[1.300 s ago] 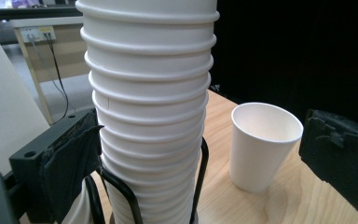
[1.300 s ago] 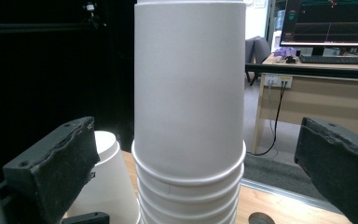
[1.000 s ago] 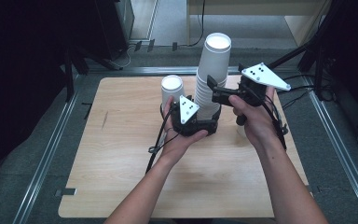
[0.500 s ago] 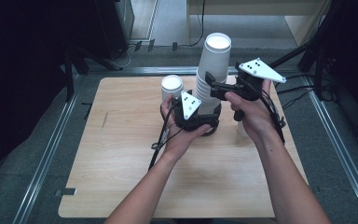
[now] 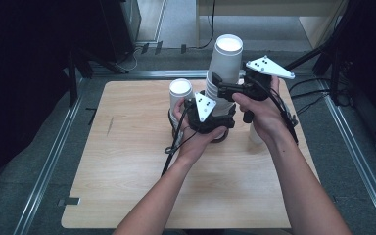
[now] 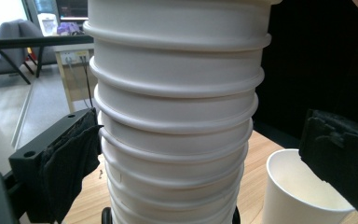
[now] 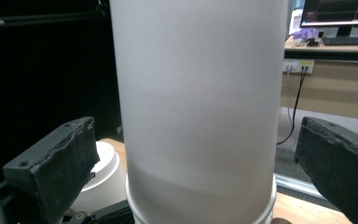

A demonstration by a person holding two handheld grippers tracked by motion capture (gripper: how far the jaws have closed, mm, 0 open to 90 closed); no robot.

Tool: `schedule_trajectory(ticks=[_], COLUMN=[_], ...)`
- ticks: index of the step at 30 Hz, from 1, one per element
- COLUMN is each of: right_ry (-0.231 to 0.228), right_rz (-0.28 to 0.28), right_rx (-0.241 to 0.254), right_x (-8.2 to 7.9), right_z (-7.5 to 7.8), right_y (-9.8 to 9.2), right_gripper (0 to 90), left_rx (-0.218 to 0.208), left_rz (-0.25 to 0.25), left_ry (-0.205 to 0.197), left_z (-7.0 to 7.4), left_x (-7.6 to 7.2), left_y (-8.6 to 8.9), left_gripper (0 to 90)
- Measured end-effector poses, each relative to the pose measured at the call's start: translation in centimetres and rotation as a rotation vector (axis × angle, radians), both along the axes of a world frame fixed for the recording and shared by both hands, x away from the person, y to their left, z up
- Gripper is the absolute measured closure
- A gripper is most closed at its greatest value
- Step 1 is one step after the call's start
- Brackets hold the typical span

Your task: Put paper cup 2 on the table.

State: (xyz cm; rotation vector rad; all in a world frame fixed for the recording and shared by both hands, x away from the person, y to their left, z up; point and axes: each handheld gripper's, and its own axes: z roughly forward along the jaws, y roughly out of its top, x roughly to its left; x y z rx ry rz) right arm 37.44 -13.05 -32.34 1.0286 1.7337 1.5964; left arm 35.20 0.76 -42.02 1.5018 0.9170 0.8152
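A tall stack of white paper cups (image 5: 226,63) stands at the back middle of the wooden table (image 5: 127,181). My left gripper (image 5: 219,121) is open around the stack's lower part. In the left gripper view the ribbed rims (image 6: 175,116) sit between the two jaws, with a gap on the right side. My right gripper (image 5: 221,89) is open higher up. There the smooth wall of the top cup (image 7: 198,102) stands between its jaws, apart from both pads.
A single white cup (image 5: 181,92) stands just left of the stack, close to my left hand. Another cup (image 5: 254,136) sits on the right, partly hidden under my right hand. Metal rails (image 5: 44,166) run along the table's sides.
Both grippers have closed in on the stack: the left one moved up and right to its base, the right one shifted slightly left and back. The stack has not moved.
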Motion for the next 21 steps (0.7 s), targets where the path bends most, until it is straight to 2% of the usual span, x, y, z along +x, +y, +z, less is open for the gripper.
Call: schedule_trajectory(ticks=[4,10,14,16,21], right_ry=[0.016,0.035,0.049,0.045,0.032], right_rz=[-0.002,-0.011,-0.006,-0.024,-0.023], right_rx=[-0.008,-0.003,0.003,0.008,0.012], right_x=[0.6,1.4,1.8,1.9,1.8], right_z=[-0.1,-0.6,-1.1,-1.2,-1.3], right_y=[0.1,0.6,0.7,0.8,1.1], right_gripper=[0.0,0.0,0.0,2.7,8.6], left_rx=[0.014,0.063,0.056,0.058,0.065], left_rz=[0.016,0.031,0.036,0.037,0.044], left_ry=[-0.007,-0.035,-0.033,-0.03,-0.028], left_z=[-0.1,0.0,0.2,0.3,0.3], left_x=[0.3,0.5,0.6,0.6,0.6], left_y=[-0.1,-0.4,-0.5,-0.5,-0.4], left_gripper=[0.0,0.0,0.0,0.0,1.6])
